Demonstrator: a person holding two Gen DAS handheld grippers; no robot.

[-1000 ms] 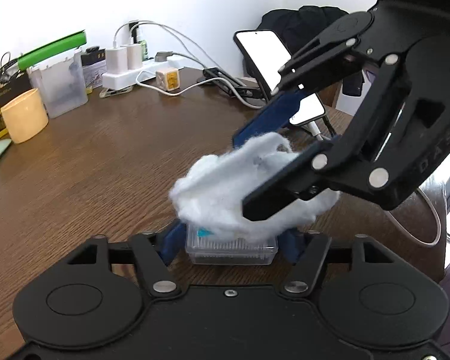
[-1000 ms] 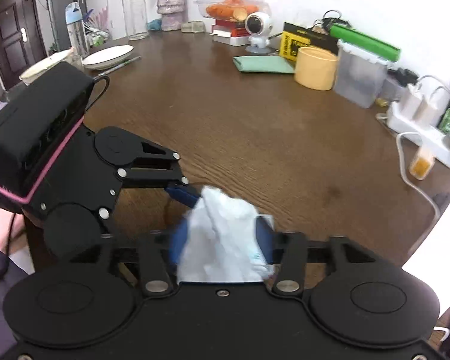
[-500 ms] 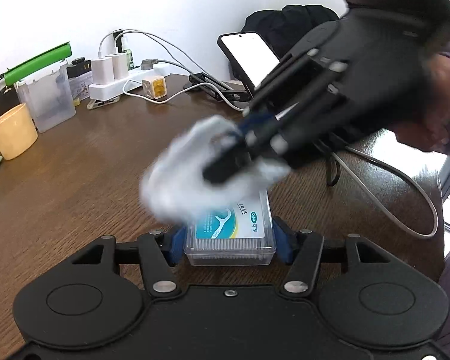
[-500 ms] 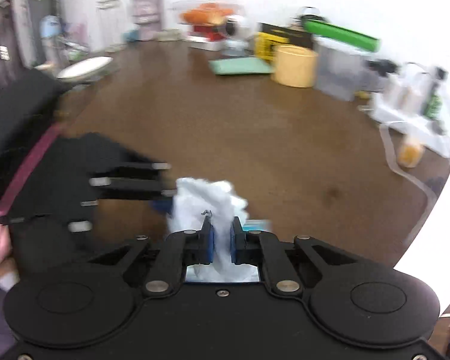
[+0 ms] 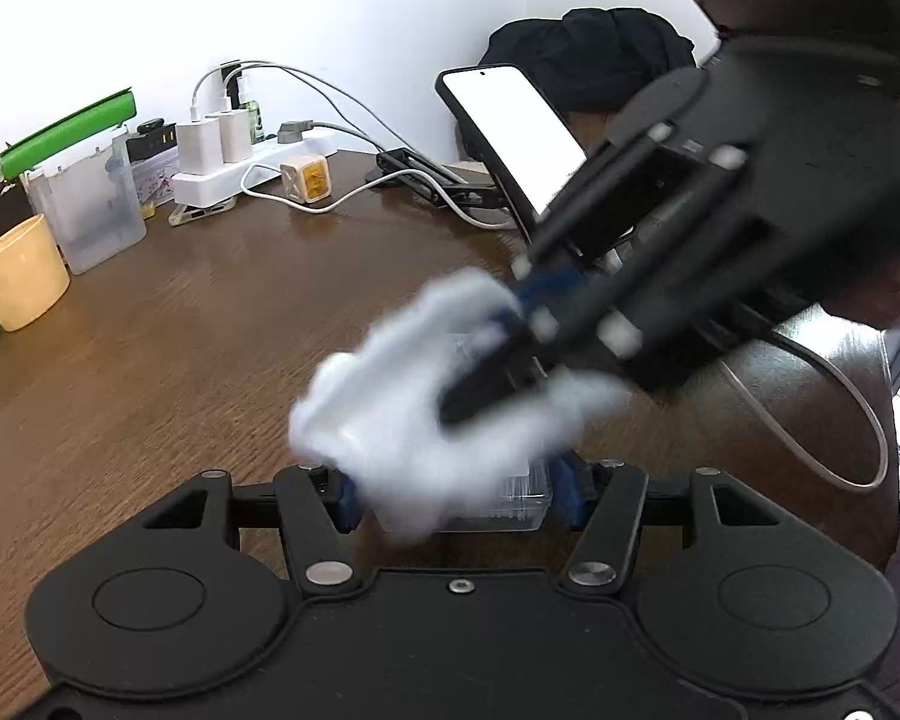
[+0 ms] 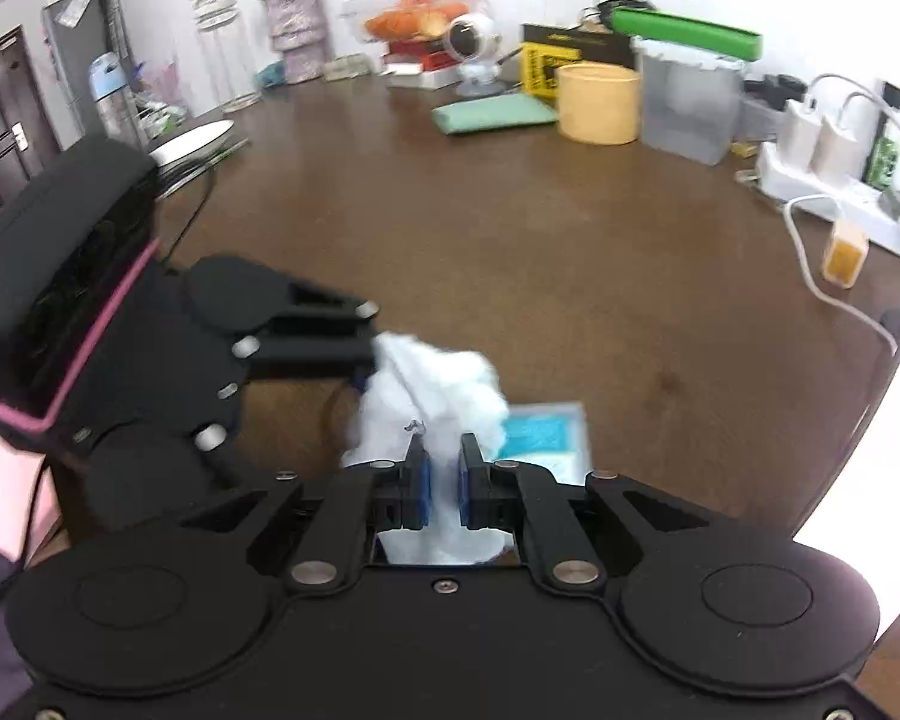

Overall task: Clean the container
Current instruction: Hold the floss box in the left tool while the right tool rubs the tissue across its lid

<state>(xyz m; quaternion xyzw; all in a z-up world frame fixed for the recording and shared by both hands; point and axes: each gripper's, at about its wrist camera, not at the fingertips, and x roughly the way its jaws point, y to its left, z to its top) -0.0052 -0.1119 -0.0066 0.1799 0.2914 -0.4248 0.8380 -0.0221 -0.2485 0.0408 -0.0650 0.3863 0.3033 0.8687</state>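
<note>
Left gripper [image 5: 459,495] clamps container [image 5: 513,495] across its width; right gripper [image 6: 441,459], pinching tissue [image 6: 432,384], sits directly above its lid.

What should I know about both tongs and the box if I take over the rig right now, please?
Left tongs: shut on the small clear plastic box, held above the wooden table.
Right tongs: shut on a white tissue, pressed on the box's top; the left view is motion-blurred there.
Done: wiping of the lid is under way. In the right view the blue label shows beside the tissue.
Left: probably finish the top, then wipe the sides. How clean it is cannot be told.
</note>
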